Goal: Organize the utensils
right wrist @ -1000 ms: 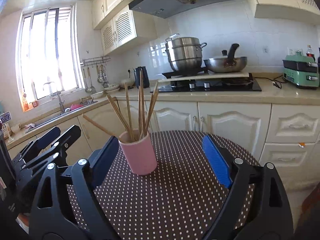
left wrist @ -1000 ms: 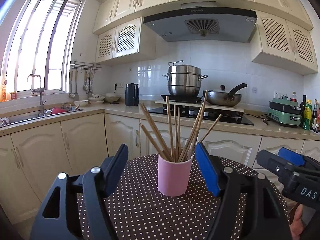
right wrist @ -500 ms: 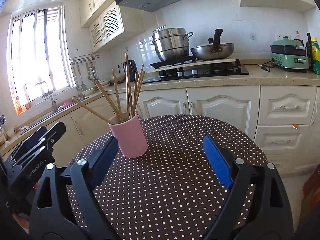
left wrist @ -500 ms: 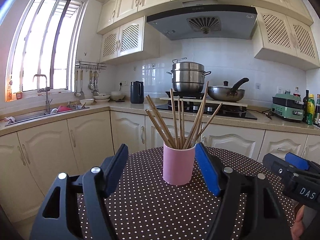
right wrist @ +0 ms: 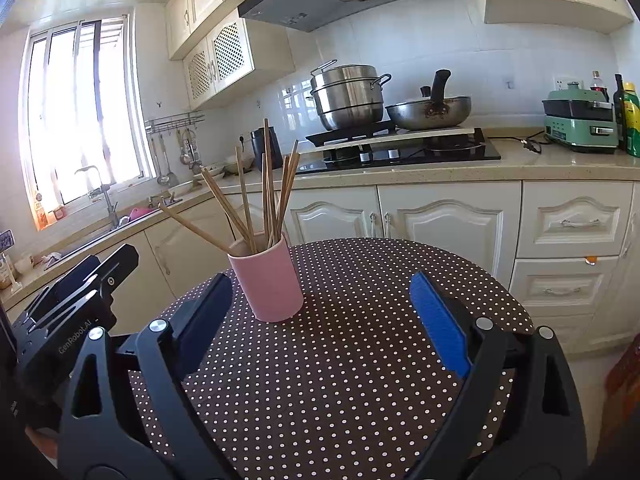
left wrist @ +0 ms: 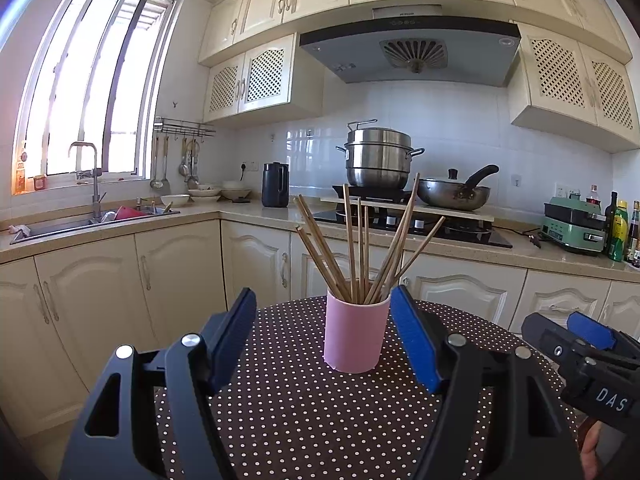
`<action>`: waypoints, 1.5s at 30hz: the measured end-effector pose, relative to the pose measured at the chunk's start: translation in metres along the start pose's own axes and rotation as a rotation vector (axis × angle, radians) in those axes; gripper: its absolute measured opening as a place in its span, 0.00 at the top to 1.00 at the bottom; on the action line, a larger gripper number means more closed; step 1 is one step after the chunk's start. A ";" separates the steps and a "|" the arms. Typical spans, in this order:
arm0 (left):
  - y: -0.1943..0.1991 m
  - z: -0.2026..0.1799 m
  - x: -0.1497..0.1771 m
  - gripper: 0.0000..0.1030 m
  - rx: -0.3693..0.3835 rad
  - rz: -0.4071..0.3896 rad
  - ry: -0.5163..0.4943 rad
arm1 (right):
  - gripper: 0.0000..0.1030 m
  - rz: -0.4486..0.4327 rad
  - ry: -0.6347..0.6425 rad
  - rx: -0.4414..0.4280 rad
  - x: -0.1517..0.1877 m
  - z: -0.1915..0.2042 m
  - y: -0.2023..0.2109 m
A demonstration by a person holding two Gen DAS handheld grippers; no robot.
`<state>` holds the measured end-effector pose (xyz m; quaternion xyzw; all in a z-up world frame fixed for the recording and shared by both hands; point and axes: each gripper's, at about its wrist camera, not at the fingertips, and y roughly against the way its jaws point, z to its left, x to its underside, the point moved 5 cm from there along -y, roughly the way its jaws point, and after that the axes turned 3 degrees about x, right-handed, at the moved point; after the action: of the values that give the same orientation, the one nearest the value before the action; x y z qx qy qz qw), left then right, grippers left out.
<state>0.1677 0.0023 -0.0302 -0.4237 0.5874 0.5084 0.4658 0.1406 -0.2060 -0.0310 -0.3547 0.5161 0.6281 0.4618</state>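
A pink cup (left wrist: pixel 355 334) stands upright on a round table with a brown polka-dot cloth (left wrist: pixel 320 412), holding several wooden chopsticks (left wrist: pixel 360 248) that fan outward. My left gripper (left wrist: pixel 323 336) is open; the cup sits between its blue pads, nearer the right one, with no pad touching it. In the right wrist view the same cup (right wrist: pixel 269 282) and chopsticks (right wrist: pixel 266 196) stand ahead and left of my right gripper (right wrist: pixel 322 314), which is open with nothing between its fingers. Each gripper shows at the edge of the other's view.
Cream cabinets and a counter run behind the table. On the hob sit a steel steamer pot (left wrist: pixel 378 158) and a wok (left wrist: pixel 456 192). A sink with a tap (left wrist: pixel 90 184) lies under the window at left. A green appliance (left wrist: pixel 574 224) and bottles stand at right.
Both views have tilted up slightly, so the cup sits a little higher and more centred in the left wrist view. Both grippers stay open and the cup has not moved on the table.
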 end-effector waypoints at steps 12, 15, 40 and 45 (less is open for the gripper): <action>0.000 -0.001 -0.001 0.32 -0.001 -0.001 -0.001 | 0.13 0.026 -0.017 0.010 0.002 -0.004 -0.006; 0.000 0.000 -0.001 0.32 0.001 -0.001 0.000 | 0.13 0.030 -0.021 0.008 0.002 -0.006 -0.006; 0.004 -0.007 -0.005 0.31 0.026 -0.005 -0.010 | 0.12 0.036 -0.020 -0.004 0.002 -0.004 -0.004; 0.004 -0.009 -0.005 0.30 0.025 -0.007 -0.013 | 0.12 0.042 -0.018 -0.003 0.002 -0.005 -0.006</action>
<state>0.1640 -0.0059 -0.0238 -0.4166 0.5894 0.5021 0.4764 0.1458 -0.2098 -0.0357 -0.3387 0.5186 0.6415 0.4525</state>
